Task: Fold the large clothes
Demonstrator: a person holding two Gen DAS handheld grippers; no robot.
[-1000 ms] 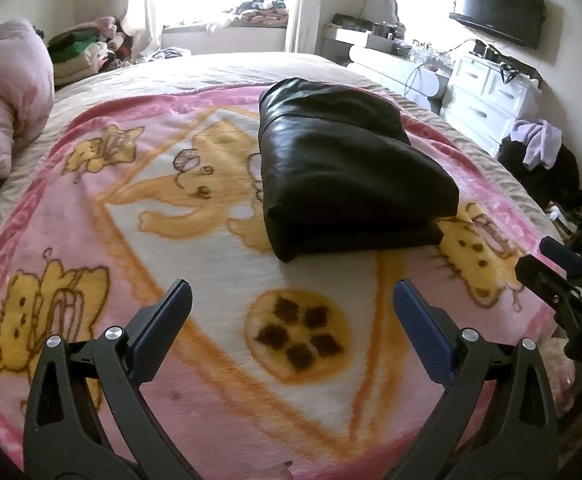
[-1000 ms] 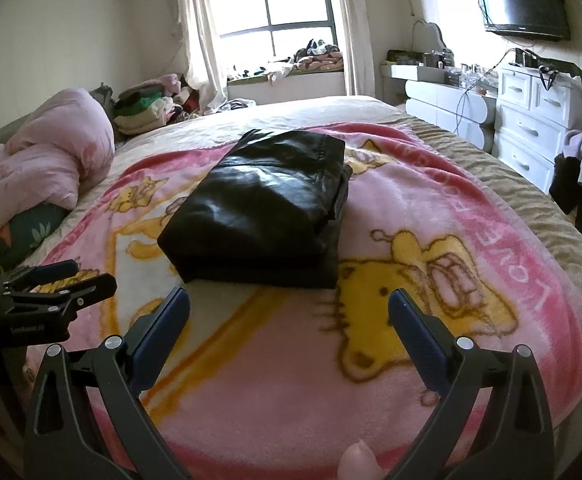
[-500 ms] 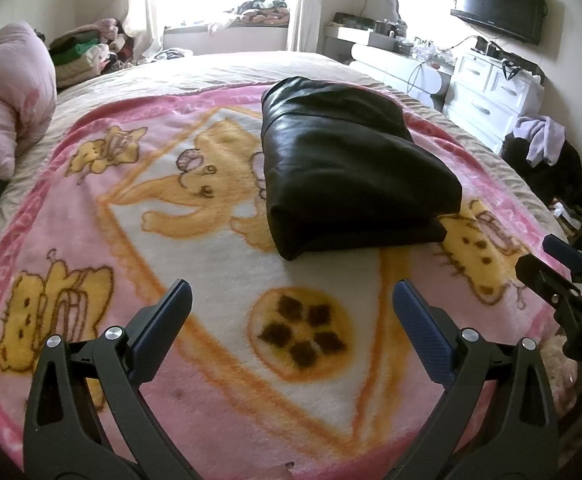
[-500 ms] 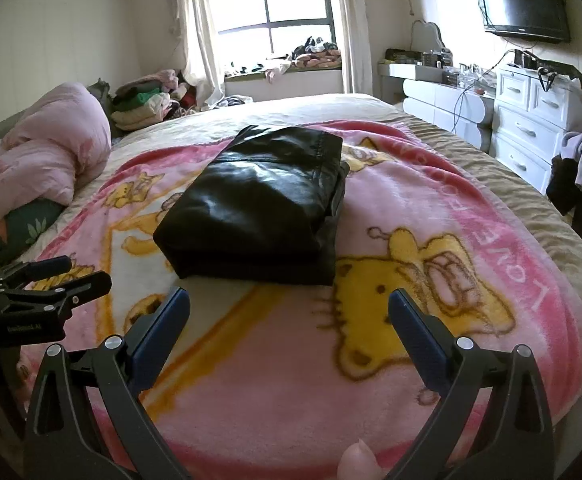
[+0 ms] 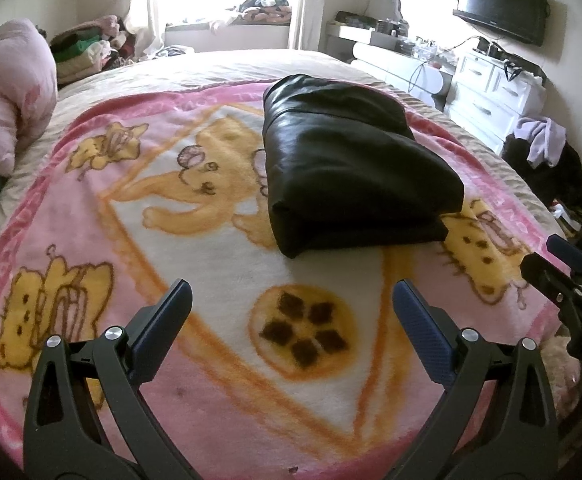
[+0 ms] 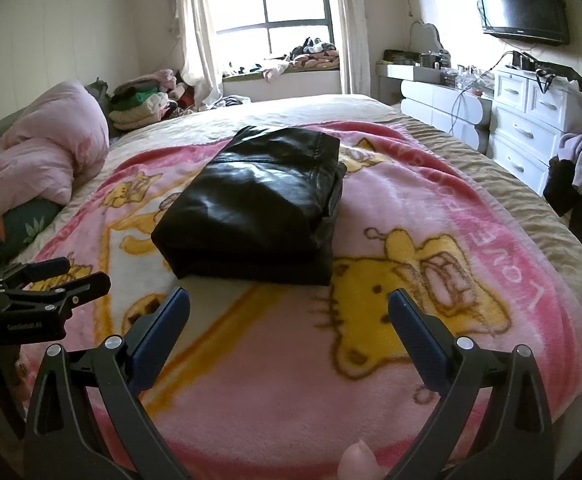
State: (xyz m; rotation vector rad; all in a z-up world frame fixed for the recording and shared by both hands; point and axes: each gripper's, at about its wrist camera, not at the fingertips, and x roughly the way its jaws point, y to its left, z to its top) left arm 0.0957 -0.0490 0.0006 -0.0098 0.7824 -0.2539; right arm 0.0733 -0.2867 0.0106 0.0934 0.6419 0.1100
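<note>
A black leather-look garment lies folded into a thick rectangle on the pink cartoon blanket in the middle of the bed. My left gripper hangs open over the blanket, well short of the garment's near edge, with nothing between its fingers. My right gripper is open too, just in front of the garment's near fold and not touching it. Each gripper shows at the edge of the other's view: the right gripper and the left gripper.
A pink duvet is bunched at the bed's left. Folded clothes are stacked near the window. White drawers with clothes draped beside them stand right of the bed. A TV hangs above.
Both grippers have drawn back and lifted slightly, so the garment sits a little farther off. The garment has not moved. Both grippers stay open.
</note>
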